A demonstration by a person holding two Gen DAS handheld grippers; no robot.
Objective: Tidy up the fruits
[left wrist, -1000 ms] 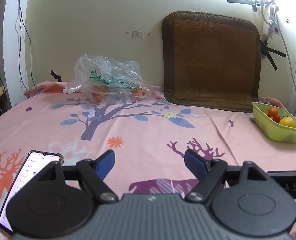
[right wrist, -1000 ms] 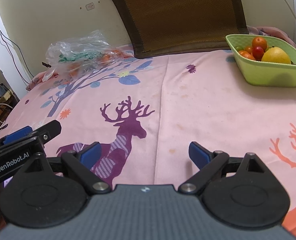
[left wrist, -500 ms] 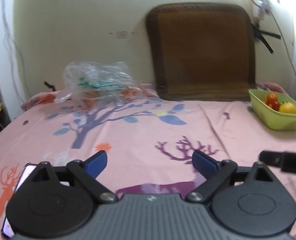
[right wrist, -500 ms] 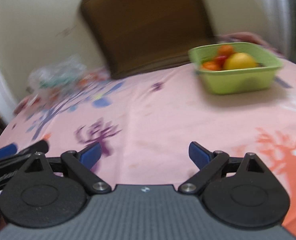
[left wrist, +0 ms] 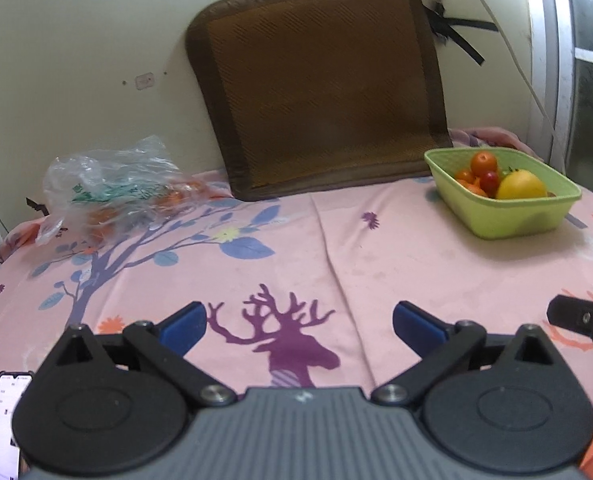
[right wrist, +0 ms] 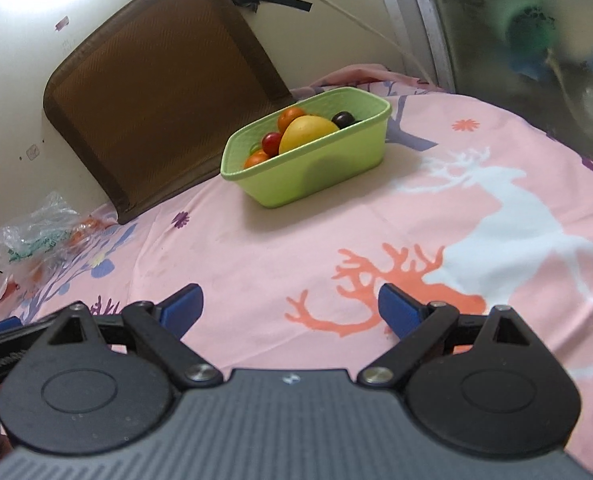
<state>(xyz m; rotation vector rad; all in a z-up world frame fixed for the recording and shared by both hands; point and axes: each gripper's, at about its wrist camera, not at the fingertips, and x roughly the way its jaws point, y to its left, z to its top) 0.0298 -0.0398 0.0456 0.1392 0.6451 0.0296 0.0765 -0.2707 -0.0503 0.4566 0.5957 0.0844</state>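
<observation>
the green basket (left wrist: 508, 212) is the landmark here. it sits on a pink bedsheet (left wrist: 396, 264) printed with deer and a tree; whether a bed or a worktop lies under the sheet is unclear. inside the basket lie a large yellow fruit (left wrist: 522, 186), several small orange fruits (left wrist: 483, 163) and a small red one (left wrist: 489, 179); the right wrist view also shows a dark fruit (right wrist: 343, 119) at the basket's far end.

just behind the basket and to its left in the left wrist view, a brown woven mat (left wrist: 320, 88) leans upright against the pale wall. well to the left of the basket, past the mat, a crumpled clear plastic bag (left wrist: 112, 188) lies on the sheet with more orange fruit (left wrist: 172, 199) showing dimly through it.

the left tongs (left wrist: 299, 322) hover over the purple deer print, in front of the basket and to its left, well apart from it. their blue pads have just been spreading and now stand wide, with nothing between them. a lit phone (left wrist: 2, 424) lies at the near left corner of that view.

the right tongs (right wrist: 290, 308) are in front of the basket above an orange deer print, gaping wide and empty, well short of the basket.
</observation>
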